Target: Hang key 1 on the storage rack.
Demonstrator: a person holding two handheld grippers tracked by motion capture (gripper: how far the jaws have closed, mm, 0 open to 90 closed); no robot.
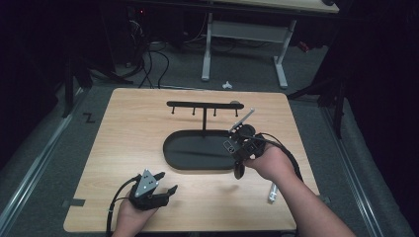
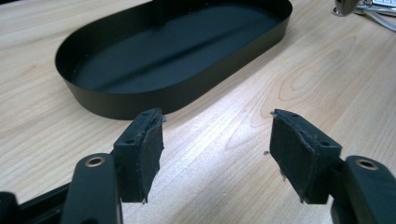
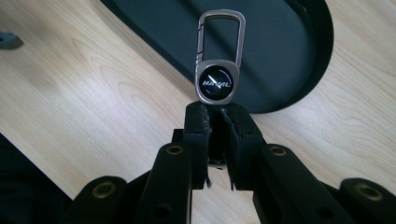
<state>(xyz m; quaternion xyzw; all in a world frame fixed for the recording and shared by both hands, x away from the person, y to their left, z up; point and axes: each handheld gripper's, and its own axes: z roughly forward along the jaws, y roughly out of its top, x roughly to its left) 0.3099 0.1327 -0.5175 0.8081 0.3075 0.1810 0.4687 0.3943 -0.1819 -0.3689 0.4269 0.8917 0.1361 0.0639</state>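
While the right gripper (image 3: 217, 114) squeezes its two jaws tight on the bottom of a silver key clip (image 3: 219, 60), the clip sticks up past the jaw tips. On the clip is a round black badge with white letters, and above the badge is a metal loop. In the high view the right gripper (image 1: 238, 129) is up over the right end of the black oval tray (image 1: 170, 150), and the key clip (image 1: 243, 118) points up and to the far right, close to the right end of the black hook rack (image 1: 203, 104). That rack stands on a thin post that rises from the tray.

Near the front left of the wooden table (image 1: 128, 118), the left gripper (image 1: 164, 181) sits low in the person's left hand (image 1: 132, 213). Its jaws are spread wide with nothing between them. From the left gripper view, the tray (image 2: 121, 100) lies just past the black pads (image 2: 152, 149). A small white thing (image 1: 272, 191) lies on the table near the right arm, too small to tell what it is.
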